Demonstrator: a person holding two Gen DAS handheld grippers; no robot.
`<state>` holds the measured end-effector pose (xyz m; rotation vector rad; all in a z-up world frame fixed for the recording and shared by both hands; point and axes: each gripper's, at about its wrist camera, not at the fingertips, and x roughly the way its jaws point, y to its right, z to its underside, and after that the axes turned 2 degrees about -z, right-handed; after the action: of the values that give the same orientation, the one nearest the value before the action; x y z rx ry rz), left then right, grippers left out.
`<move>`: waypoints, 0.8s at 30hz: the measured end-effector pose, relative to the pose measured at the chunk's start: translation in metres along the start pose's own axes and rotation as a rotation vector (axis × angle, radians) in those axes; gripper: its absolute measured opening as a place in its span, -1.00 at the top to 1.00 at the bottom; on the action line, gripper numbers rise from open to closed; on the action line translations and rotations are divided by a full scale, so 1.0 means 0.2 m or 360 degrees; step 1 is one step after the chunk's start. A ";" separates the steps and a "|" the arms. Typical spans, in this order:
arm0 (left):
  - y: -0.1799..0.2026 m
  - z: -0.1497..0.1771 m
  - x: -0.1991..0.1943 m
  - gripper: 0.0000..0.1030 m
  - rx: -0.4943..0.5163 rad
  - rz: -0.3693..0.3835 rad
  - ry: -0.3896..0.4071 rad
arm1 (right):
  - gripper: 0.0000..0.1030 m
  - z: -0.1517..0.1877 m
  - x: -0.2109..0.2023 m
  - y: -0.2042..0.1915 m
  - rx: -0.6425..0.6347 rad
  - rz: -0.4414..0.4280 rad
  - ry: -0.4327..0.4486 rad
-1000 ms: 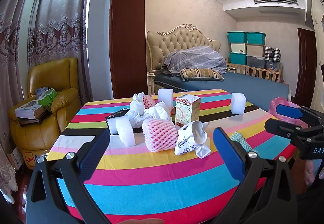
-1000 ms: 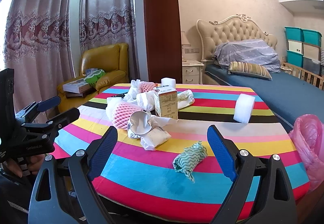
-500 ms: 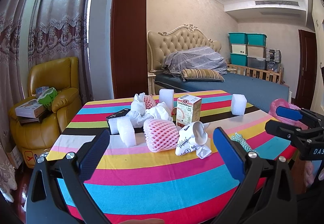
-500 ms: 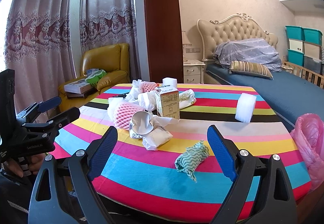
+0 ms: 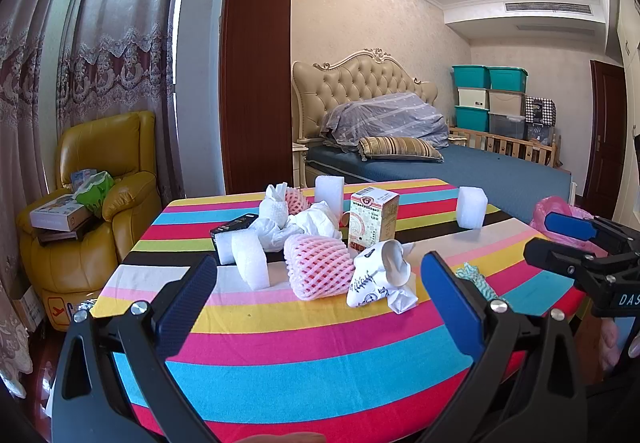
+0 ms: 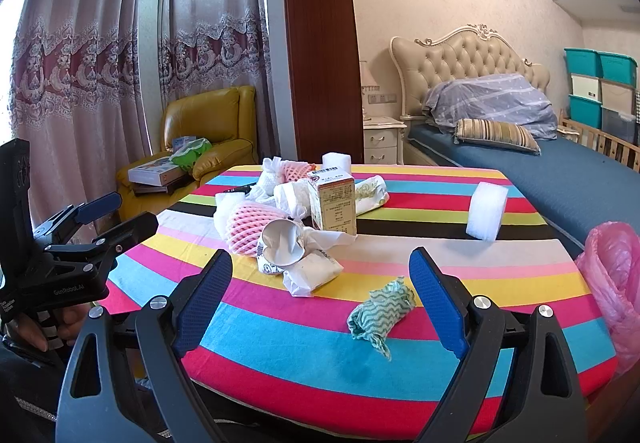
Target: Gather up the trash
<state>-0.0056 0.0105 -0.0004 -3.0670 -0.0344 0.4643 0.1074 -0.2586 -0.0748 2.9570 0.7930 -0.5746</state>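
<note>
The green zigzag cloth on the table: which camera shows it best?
The right wrist view. There the green zigzag cloth lies whole on the striped table, just ahead of the open right gripper. In the left wrist view the left gripper's finger hides most of it.

pink foam net (image 5: pixel 316 267): lies on its side at the near edge of my trash heap on the counter (image 5: pixel 280 355), touching the crushed cup.
crushed paper cup (image 6: pixel 280 247): white with dark print, tipped over, mouth open toward my right view.
carton (image 5: pixel 373 223): small, cream and red, upright behind the cup.
white wrappers (image 5: pixel 308 223): crumpled, piled behind the net.
foam blocks (image 5: pixel 250 263): white, upright; another one (image 6: pixel 486 211) stands well apart.
green zigzag cloth (image 6: pixel 380 313): bunched, alone near the front.
pink bag (image 6: pixel 616 279): crinkled, at the counter's right edge.
</note>
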 end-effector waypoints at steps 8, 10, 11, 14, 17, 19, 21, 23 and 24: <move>0.00 0.00 0.00 -0.92 -0.0002 0.0000 0.0000 | -0.64 0.00 0.00 0.00 0.0003 -0.0001 -0.0001; 0.00 0.00 0.00 -0.92 -0.0002 0.0001 0.0000 | -0.64 0.00 0.00 -0.01 0.0003 -0.0002 -0.0001; 0.00 0.00 0.00 -0.92 -0.0002 0.0001 0.0000 | -0.64 0.00 0.00 -0.01 0.0003 -0.0001 -0.0001; 0.00 0.00 0.00 -0.92 -0.0002 0.0001 0.0001 | -0.64 0.00 0.00 0.00 0.0004 -0.0002 -0.0002; -0.01 0.00 0.00 -0.92 -0.0004 0.0001 0.0000 | -0.64 0.00 0.00 -0.01 0.0004 -0.0002 -0.0003; -0.01 0.00 0.00 -0.92 -0.0004 0.0001 0.0000 | -0.64 0.00 0.00 0.00 0.0005 -0.0003 -0.0002; -0.01 0.00 0.00 -0.92 -0.0005 0.0002 -0.0001 | -0.64 0.00 0.00 0.00 0.0006 -0.0002 -0.0004; -0.01 0.00 0.00 -0.92 -0.0004 0.0001 0.0000 | -0.64 0.00 0.00 0.00 0.0008 -0.0003 -0.0003; -0.01 0.00 0.00 -0.92 -0.0004 0.0002 0.0000 | -0.64 0.00 0.00 0.00 0.0008 -0.0004 -0.0003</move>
<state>-0.0057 0.0118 0.0002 -3.0698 -0.0336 0.4648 0.1077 -0.2584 -0.0747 2.9601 0.7959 -0.5804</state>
